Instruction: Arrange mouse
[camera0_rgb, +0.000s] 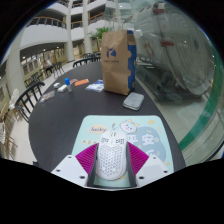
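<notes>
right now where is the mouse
In the gripper view the white mouse sits between the gripper fingers at the near edge of the mouse pad, with the phone and paper bag beyond.

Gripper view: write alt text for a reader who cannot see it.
A white perforated mouse sits between the gripper fingers on a pastel mouse pad atop a round dark table. Beyond it lie a phone and a brown paper bag.

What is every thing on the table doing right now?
mouse: lying on the mat, between the fingers
gripper: fingers at the mouse's sides, grip unclear
mouse mat: flat on the table
paper bag: standing upright
phone: lying flat
</notes>
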